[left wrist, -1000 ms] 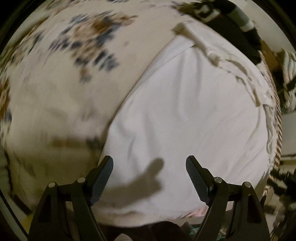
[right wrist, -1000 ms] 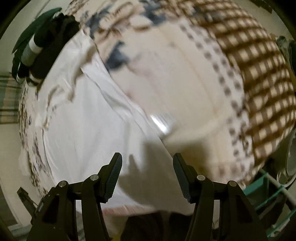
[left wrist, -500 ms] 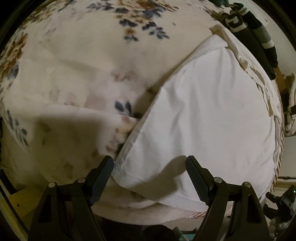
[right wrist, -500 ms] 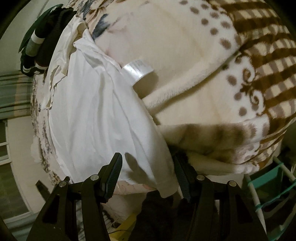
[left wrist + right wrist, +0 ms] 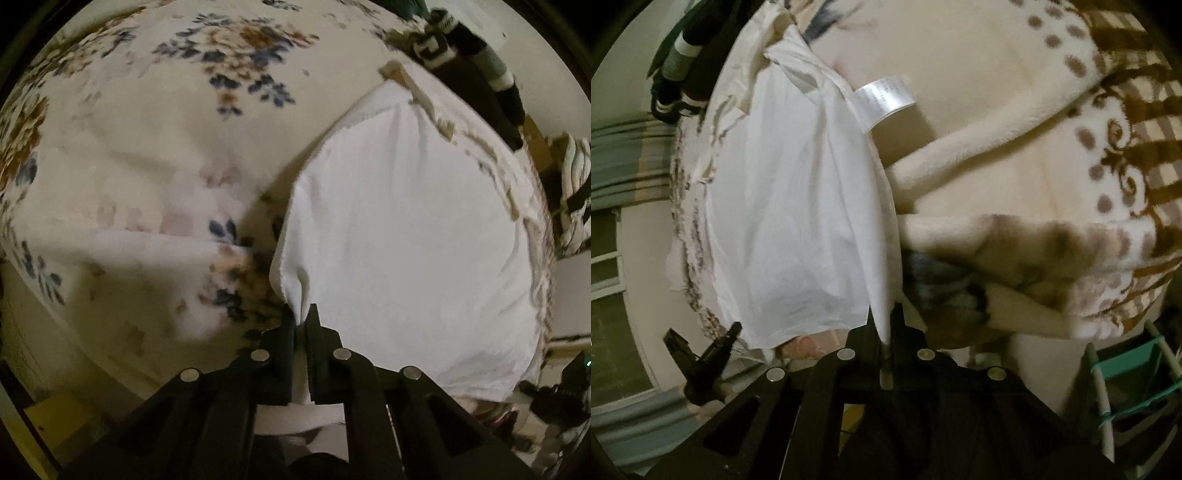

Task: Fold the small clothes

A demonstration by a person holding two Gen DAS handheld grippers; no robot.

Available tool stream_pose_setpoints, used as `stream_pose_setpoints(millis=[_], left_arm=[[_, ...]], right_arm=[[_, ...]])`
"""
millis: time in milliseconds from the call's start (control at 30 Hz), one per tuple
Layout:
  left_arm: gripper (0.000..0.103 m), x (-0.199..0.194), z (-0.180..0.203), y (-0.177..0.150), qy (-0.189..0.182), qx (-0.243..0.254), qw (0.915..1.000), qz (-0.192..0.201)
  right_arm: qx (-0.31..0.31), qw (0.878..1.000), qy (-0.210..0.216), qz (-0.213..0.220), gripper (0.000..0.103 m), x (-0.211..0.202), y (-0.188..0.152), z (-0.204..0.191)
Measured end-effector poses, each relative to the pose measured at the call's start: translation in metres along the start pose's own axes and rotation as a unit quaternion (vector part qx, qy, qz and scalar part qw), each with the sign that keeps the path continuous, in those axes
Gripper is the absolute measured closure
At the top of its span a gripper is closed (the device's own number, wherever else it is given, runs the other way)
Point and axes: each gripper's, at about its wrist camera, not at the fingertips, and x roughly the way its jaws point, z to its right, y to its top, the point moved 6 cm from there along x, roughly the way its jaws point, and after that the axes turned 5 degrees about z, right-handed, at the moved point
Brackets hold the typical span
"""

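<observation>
A white garment (image 5: 406, 236) lies spread on a floral blanket (image 5: 155, 147). My left gripper (image 5: 302, 325) is shut on the garment's near left corner, with cloth pinched between the jaws. In the right wrist view the same white garment (image 5: 798, 206) shows, with a white care label (image 5: 884, 98) at its right edge. My right gripper (image 5: 886, 325) is shut on the garment's near right corner. The other gripper (image 5: 705, 354) shows at the lower left of that view.
Dark striped socks (image 5: 476, 62) lie beyond the garment's far edge; they also show in the right wrist view (image 5: 679, 59). A brown checked blanket border (image 5: 1126, 122) lies to the right. A teal rack (image 5: 1126, 387) stands below the bed edge at right.
Both grippers were open over the garment's near edge; both have now shut on its near corners, bunching the cloth between the jaws.
</observation>
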Motion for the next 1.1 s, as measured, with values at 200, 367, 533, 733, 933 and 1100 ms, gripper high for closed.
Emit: stream_pose_setpoints(millis=[200,367,533,733,933,1100], left_arm=[[0.1,-0.028,0.001,0.015,-0.019,-0.044,0.9988,0.01],[0.1,-0.047,0.007,0.035,-0.042,-0.09,0.9949,0.017],[0.1,-0.045,0.018,0.083,-0.065,-0.118,0.9904,0.032],[0.1,-0.012,0.055,0.152,-0.084,-0.103,0.99,0.049],[0.1,0.051,0.072,0.21,-0.07,-0.095,0.9924,0.038],[0.097,0.087,0.069,0.226,-0.057,-0.094,0.9938,0.019]], right_arm=[[0.015,0.999,0.038,0.015,0.099,-0.033,0.008,-0.014],[0.035,0.995,0.088,0.018,0.099,-0.063,0.018,-0.033],[0.064,0.989,0.127,0.036,0.099,-0.083,0.046,-0.053],[0.065,0.988,0.122,0.07,0.099,-0.085,0.112,-0.082],[0.096,0.983,0.113,0.109,0.099,-0.057,0.198,-0.094],[0.109,0.981,0.103,0.122,0.098,-0.025,0.245,-0.093]])
